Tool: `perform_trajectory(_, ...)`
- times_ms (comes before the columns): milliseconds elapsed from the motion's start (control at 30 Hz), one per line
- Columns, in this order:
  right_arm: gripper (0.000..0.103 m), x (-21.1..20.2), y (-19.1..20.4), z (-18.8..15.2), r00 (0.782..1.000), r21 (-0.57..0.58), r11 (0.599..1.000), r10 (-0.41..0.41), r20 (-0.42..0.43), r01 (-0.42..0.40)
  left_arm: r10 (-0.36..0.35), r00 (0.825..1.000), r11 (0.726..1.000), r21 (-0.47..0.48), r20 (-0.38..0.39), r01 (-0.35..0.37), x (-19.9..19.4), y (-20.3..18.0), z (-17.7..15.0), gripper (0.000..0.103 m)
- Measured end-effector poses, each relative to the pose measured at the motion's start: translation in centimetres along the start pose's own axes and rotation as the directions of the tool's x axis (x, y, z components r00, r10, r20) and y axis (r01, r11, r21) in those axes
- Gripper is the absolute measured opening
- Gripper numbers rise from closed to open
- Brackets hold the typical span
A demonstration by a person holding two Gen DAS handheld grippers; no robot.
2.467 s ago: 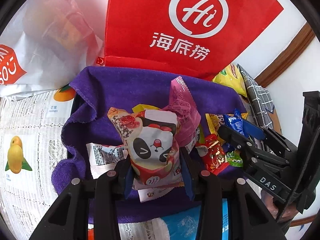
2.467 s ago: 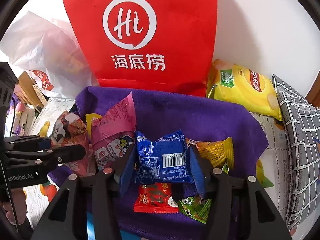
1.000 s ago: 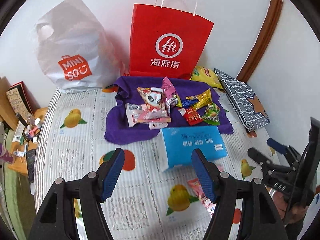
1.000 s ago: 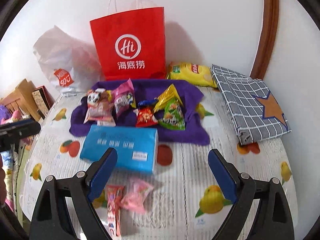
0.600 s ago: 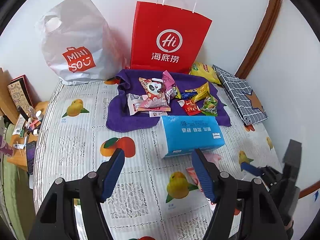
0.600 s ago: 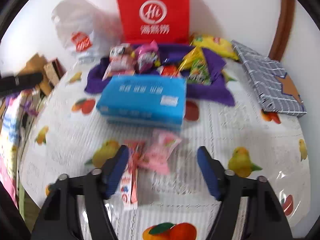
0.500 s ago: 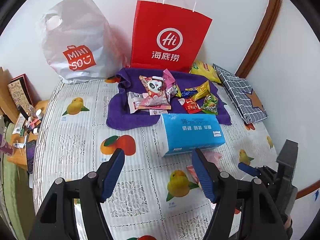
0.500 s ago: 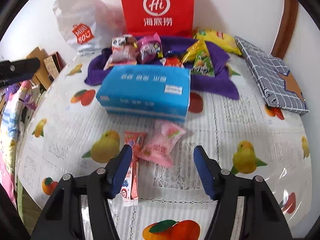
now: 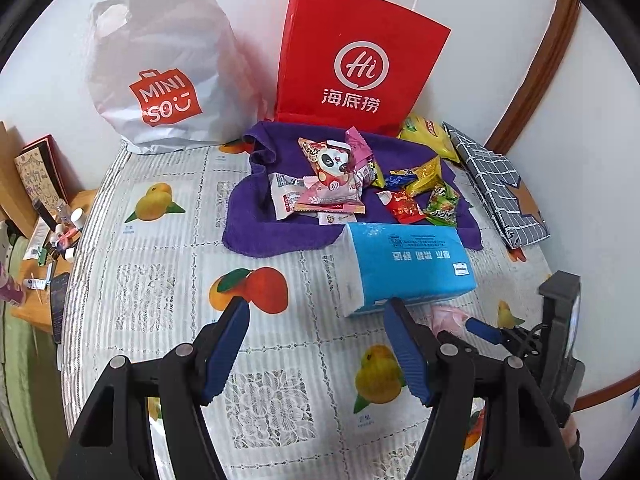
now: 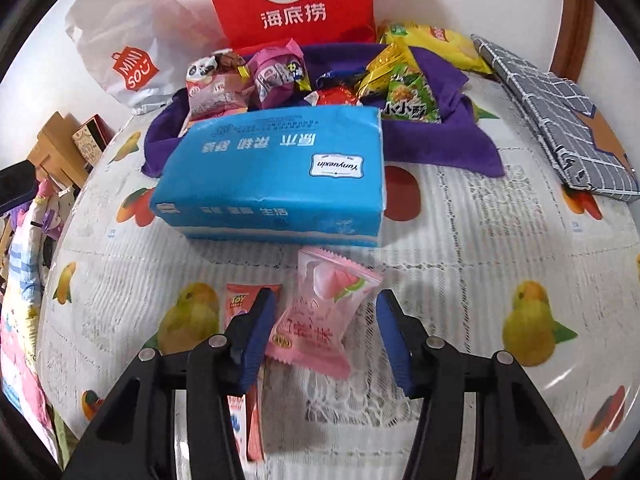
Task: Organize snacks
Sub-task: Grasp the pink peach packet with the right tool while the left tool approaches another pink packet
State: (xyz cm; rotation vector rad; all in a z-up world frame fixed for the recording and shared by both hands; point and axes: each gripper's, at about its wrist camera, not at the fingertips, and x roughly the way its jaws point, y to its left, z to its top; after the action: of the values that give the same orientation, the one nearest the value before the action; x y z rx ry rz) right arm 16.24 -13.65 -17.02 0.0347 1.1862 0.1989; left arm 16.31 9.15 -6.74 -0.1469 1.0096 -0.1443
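Fruit-print lace tablecloth (image 10: 460, 240) covers the table; most snacks already lie on the purple towel (image 10: 440, 148) at the back, by the red paper bag (image 10: 288, 0). Step in hand: pick-up of the pink peach-candy packet (image 10: 320, 316), lying just in front of the blue tissue pack (image 10: 272, 176). Right gripper (image 10: 324, 332) points steeply down w/ the packet between its jaws; jaws have just been closing, right pad not yet touching. Next: finish closing, lift, carry to towel. Left gripper (image 9: 316, 344) hovers w/ jaws apart, empty.

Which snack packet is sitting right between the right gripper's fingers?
The pink peach packet. It lies between the right gripper, in front of the blue tissue pack; most others sit on the purple cloth.
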Motion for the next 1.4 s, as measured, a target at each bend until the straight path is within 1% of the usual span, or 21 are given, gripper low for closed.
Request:
perform_trajectory(167,0.053,2.1,0.3,-0.2,0.999,-0.008,1.000,-0.019,-0.048,0.019,-0.029,1.000,1.000,0.001,-0.006,0.029,1.1,0.5,0.1,0.068)
perform_trajectory(200,0.054,2.2,0.6,-0.2,0.999,-0.024,0.999,-0.044,-0.026,0.043,-0.033,0.999,0.999,0.002,-0.010,0.033,1.4,0.5,0.1,0.068)
perform_trajectory(300,0.055,2.7,1.1,-0.1,0.996,-0.062,0.994,-0.086,-0.020,0.085,-0.031,0.999,0.999,0.012,-0.026,0.032,2.3,0.6,-0.2,0.068)
perform_trajectory(333,0.054,2.8,1.2,-0.1,0.996,-0.071,0.993,-0.092,-0.015,0.091,-0.028,0.999,0.999,0.015,-0.028,0.028,2.5,0.7,-0.3,0.068)
perform_trajectory(367,0.048,2.8,1.3,-0.2,0.996,-0.081,0.993,-0.092,-0.008,0.091,-0.023,0.999,1.000,0.019,-0.032,0.024,2.8,0.7,-0.4,0.068)
perform_trajectory(433,0.039,2.7,1.3,-0.3,0.996,-0.085,0.993,-0.087,0.008,0.087,-0.027,0.999,0.999,0.020,-0.040,0.028,3.2,0.9,-0.6,0.068)
perform_trajectory(567,0.037,2.4,0.6,-0.2,0.998,-0.058,0.996,-0.070,0.007,0.070,-0.036,0.998,0.999,0.012,-0.057,0.037,4.0,1.3,-0.8,0.068)
perform_trajectory(733,0.037,1.3,-0.1,-0.5,0.996,-0.050,0.995,-0.081,0.026,0.083,-0.037,0.997,0.999,0.015,-0.071,0.038,4.5,1.3,-1.2,0.068)
perform_trajectory(833,0.037,0.9,-0.9,-0.6,0.996,-0.029,0.996,-0.085,0.022,0.086,-0.037,0.996,0.999,0.010,-0.079,0.038,4.7,1.3,-1.4,0.068)
perform_trajectory(1133,0.037,1.3,-3.2,-1.5,0.995,0.023,0.995,-0.099,0.005,0.099,-0.039,0.996,0.999,0.011,-0.085,0.040,4.7,0.5,-1.9,0.068)
perform_trajectory(1400,0.038,1.1,-3.2,-2.0,0.994,0.013,0.995,-0.096,0.045,0.096,-0.022,0.997,1.000,0.006,-0.080,0.022,4.6,0.3,-2.1,0.068)
